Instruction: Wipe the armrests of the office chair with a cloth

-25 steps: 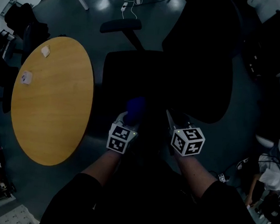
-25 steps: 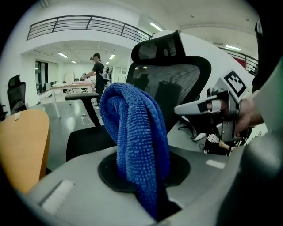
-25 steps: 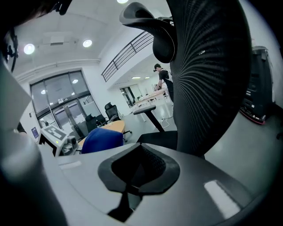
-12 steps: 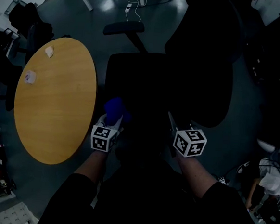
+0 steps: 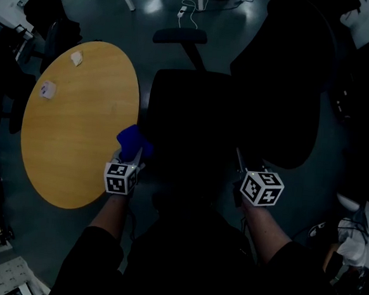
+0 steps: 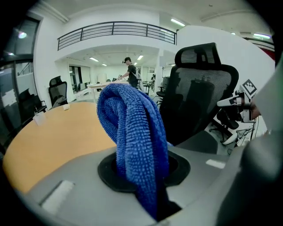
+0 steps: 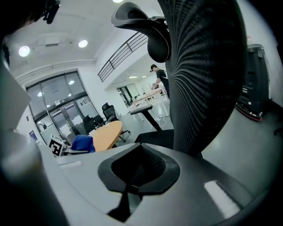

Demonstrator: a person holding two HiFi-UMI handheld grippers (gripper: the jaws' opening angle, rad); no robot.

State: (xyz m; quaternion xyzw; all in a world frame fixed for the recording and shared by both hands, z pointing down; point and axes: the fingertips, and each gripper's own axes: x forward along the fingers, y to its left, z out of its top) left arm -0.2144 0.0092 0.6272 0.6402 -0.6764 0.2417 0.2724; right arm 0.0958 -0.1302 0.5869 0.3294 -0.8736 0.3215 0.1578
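Blue cloth (image 6: 132, 145) covers the left gripper's (image 5: 133, 153) clamped jaws; right gripper (image 5: 238, 157) is closed and empty; the dark office chair's (image 5: 193, 112) near armrest is indiscernible.

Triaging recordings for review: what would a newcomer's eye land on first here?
The bright blue cloth, gripped in the left claw, stands out by the round wooden table. The black office chair fills the middle, with the right claw shut and empty near its mesh backrest.

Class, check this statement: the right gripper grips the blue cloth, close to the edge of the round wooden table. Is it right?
Not quite. It is the left gripper that grips the blue cloth, close to the edge of the round wooden table. The left gripper view shows the cloth clamped between its jaws.
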